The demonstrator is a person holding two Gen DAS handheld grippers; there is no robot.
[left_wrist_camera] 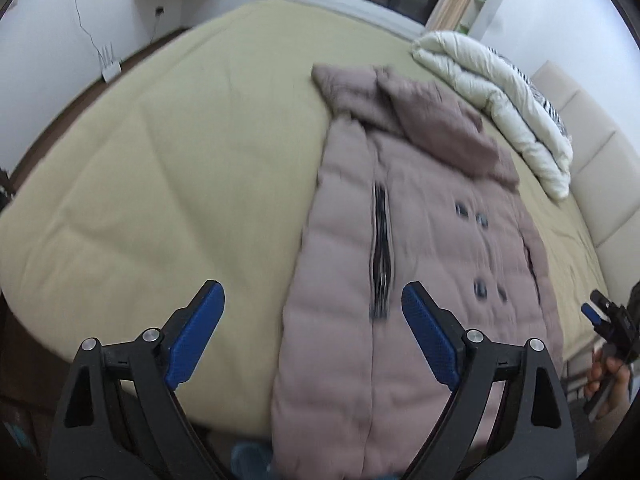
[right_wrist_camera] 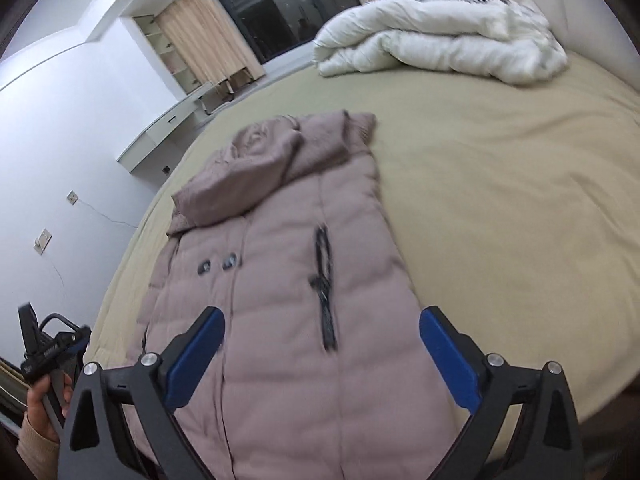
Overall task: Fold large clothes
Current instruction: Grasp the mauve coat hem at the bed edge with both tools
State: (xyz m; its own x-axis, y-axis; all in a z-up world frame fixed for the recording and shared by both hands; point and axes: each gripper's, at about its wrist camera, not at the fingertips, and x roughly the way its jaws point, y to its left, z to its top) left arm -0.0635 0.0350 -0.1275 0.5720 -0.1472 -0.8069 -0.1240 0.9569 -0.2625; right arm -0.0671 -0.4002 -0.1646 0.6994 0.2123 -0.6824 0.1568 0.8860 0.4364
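- Coat (left_wrist_camera: 408, 248) lies lengthwise away from you on bed (left_wrist_camera: 160, 184), hem nearest.
- Left gripper (left_wrist_camera: 313, 322) and right gripper (right_wrist_camera: 321, 354) both spread, empty, abt equally near the hem.

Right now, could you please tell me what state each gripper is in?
Left gripper: jaws open, holding nothing.
Right gripper: jaws open, holding nothing.

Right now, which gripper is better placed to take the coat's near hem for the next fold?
The right gripper, probably: its open jaws sit squarely over the coat. The left gripper hangs half over the bare bed sheet.
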